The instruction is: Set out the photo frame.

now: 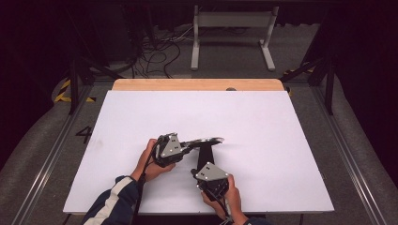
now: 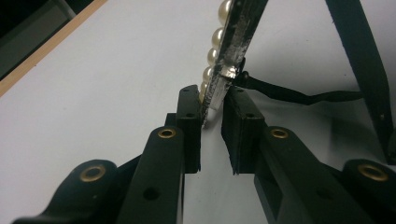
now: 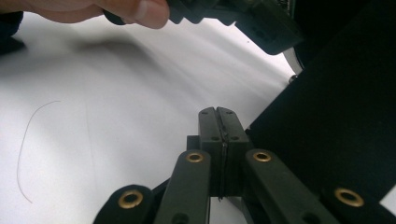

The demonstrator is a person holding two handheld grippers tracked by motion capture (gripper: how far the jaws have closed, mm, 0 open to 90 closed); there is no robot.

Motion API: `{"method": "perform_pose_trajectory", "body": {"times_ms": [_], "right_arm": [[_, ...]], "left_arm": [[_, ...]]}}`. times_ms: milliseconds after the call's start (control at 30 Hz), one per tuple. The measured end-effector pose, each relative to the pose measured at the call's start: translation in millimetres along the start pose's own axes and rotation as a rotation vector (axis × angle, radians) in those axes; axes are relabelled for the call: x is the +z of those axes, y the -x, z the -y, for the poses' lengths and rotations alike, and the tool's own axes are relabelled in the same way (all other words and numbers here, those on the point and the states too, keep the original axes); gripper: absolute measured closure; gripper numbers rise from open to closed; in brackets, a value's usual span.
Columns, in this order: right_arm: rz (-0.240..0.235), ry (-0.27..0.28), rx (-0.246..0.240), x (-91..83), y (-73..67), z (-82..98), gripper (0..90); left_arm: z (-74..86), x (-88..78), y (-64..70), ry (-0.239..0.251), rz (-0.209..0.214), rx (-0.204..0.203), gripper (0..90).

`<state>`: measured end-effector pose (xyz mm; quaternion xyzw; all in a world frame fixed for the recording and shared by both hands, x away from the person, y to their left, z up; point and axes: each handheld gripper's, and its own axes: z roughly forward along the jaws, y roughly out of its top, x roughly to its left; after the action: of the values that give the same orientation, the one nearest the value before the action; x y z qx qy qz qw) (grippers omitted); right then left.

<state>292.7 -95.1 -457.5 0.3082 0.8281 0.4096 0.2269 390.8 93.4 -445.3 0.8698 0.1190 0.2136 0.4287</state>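
A dark room with cables on the floor lay beyond the white surface point(image 1: 263, 122). Just below its centre, toward six o'clock, hung the black bag point(image 1: 205, 153), light and limp, I judged. Its pearl-trimmed metal handle point(image 2: 232, 46) looked stiff, slippery and scratch-prone; gripping the bare end seemed best. My left tongs point(image 2: 212, 109) stood nearly shut around that end, one pad touching. My right tongs point(image 3: 218, 122) were fully shut, apparently pinching thin black fabric.

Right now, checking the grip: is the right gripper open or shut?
Shut: the right gripper shows its pads pressed together, no gap between them.
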Motion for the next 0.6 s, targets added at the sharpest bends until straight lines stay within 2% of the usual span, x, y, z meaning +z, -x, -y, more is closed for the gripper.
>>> {"method": "perform_pose_trajectory", "body": {"times_ms": [167,267,367,467,600], "right_arm": [[0.009,-0.007,-0.001,-1.9,1.3,0.3,90.0],[-0.005,0.007,0.009,-1.6,2.4,0.1,90.0],[-0.002,0.009,-0.002,0.3,0.0,-1.9,90.0],[0.020,0.019,-0.027,5.1,-5.2,-3.2,90.0],[0.045,0.007,-0.033,11.5,-8.7,-2.3,90.0]], "left_arm": [[-1.1,-0.4,1.8,-0.008,-0.011,-0.004,78.0],[-1.5,-0.2,2.0,-0.005,-0.011,-0.003,78.0],[-1.1,0.0,1.9,-0.004,-0.010,-0.008,78.0],[-0.9,0.0,1.3,-0.003,-0.008,-0.007,78.0],[-1.0,0.0,1.0,-0.003,-0.006,-0.005,78.0]]}}
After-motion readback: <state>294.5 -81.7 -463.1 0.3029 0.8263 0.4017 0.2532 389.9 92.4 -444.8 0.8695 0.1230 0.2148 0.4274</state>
